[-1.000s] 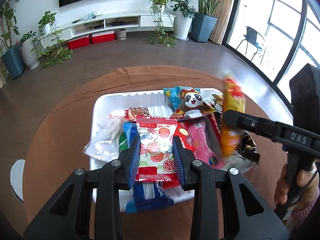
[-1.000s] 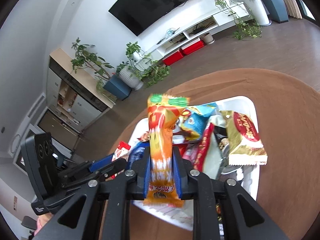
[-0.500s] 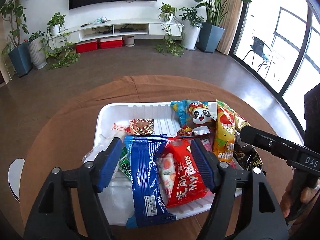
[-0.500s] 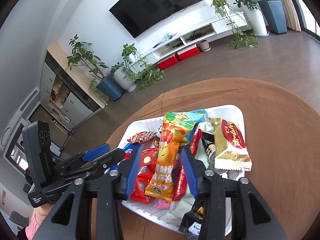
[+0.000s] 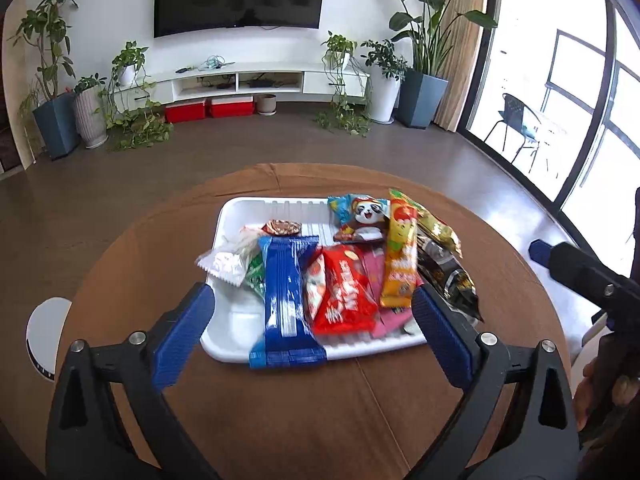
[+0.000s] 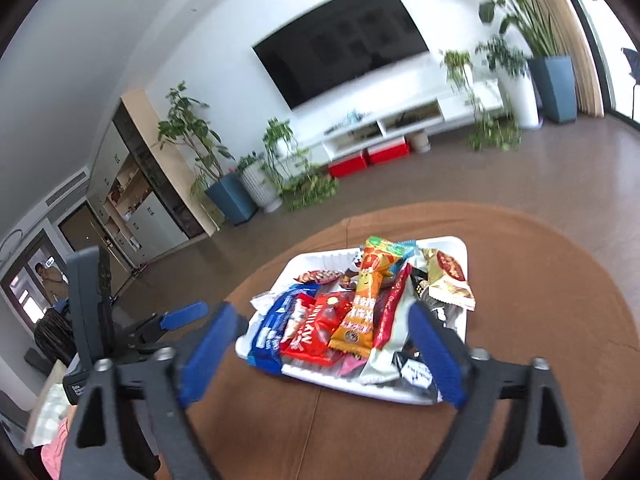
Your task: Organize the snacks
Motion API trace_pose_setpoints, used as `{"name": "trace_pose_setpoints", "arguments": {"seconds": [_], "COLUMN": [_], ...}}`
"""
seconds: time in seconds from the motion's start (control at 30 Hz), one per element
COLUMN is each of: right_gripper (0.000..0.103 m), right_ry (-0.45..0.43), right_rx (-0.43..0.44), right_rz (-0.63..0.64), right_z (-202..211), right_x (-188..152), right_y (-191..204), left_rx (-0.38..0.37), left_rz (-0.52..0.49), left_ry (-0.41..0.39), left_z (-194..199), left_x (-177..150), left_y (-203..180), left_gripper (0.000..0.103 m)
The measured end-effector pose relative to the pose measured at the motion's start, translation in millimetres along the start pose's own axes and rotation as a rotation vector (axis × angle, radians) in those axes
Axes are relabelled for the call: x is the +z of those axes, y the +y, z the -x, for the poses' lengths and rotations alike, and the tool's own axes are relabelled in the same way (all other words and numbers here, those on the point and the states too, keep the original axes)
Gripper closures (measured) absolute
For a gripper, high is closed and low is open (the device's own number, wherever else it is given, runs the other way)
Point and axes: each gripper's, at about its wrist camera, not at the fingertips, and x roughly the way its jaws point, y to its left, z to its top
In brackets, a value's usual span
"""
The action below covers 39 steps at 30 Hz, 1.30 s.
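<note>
On a white tray [image 5: 232,216] at the middle of the left wrist frame, set on a round brown table [image 5: 120,280], lies a heap of snack packets. Long blue packet [image 5: 286,292] with its long axis running from the upper middle to the lower middle, near end hanging over the tray's front rim. Just right of it a red packet [image 5: 344,292], same direction, slightly leaning. Further right an orange packet [image 5: 400,252], long axis almost vertical in the frame, top end toward the far rim, resting on the other packets. At the far rim a panda packet [image 5: 362,216]; at the right edge a gold packet [image 5: 438,228] lying diagonal.

Left gripper [image 5: 314,334] pointing down at the tray's near edge, jaws spread wide, nothing between the blue pads; jaws have just been opening. Right gripper [image 6: 320,354] seen in its own view also spread wide and empty, tilted, in front of the tray's near corner; jaws have just been opening too. In the left wrist frame, at the right edge, a hand [image 5: 604,396] around the right gripper's handle.

Compared with one second ago: then clamped on the red patterned packet and on the orange packet, now both released, packets lying in the tray, both grippers drawn back from it.
</note>
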Motion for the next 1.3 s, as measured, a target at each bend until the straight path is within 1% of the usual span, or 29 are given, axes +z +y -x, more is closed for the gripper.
{"name": "trace_pose_setpoints", "arguments": {"seconds": [0.07, 0.2, 0.37, 0.53, 0.67, 0.93, 1.3], "right_gripper": [0.0, 0.0, 0.0, 0.0, 0.0, 0.0, 0.0], "right_ry": [-0.023, -0.055, -0.07, -0.079, -0.087, -0.109, -0.119], "right_rx": [-0.019, -0.081, -0.146, -0.185, -0.195, -0.202, -0.205], "right_rz": [0.027, 0.098, 0.141, 0.175, 0.175, 0.19, 0.184], "right_z": [15.3, 45.8, 73.7, 97.1, 110.6, 122.6, 127.1], "right_x": [-6.0, -26.0, -51.5, -73.7, -82.5, -88.0, -90.7], "right_y": [6.3, 18.9, 24.5, 32.1, 31.9, 37.8, 39.0], "left_rx": [0.015, 0.035, 0.055, 0.058, 0.05, 0.046, 0.046], "left_rz": [-0.001, -0.003, -0.012, -0.04, -0.061, -0.086, -0.099], "left_ry": [-0.008, -0.024, -0.023, -0.021, -0.019, -0.023, -0.026], "left_z": [17.7, 51.1, 81.0, 100.1, 115.2, 129.0, 132.0], "left_x": [-12.8, -37.3, -62.7, -84.3, -99.2, -112.5, -113.0], "left_y": [-7.1, -20.7, -41.6, -61.6, -76.5, -93.3, -96.8], "left_gripper": [0.003, 0.001, 0.001, 0.001, 0.001, 0.001, 0.001]}}
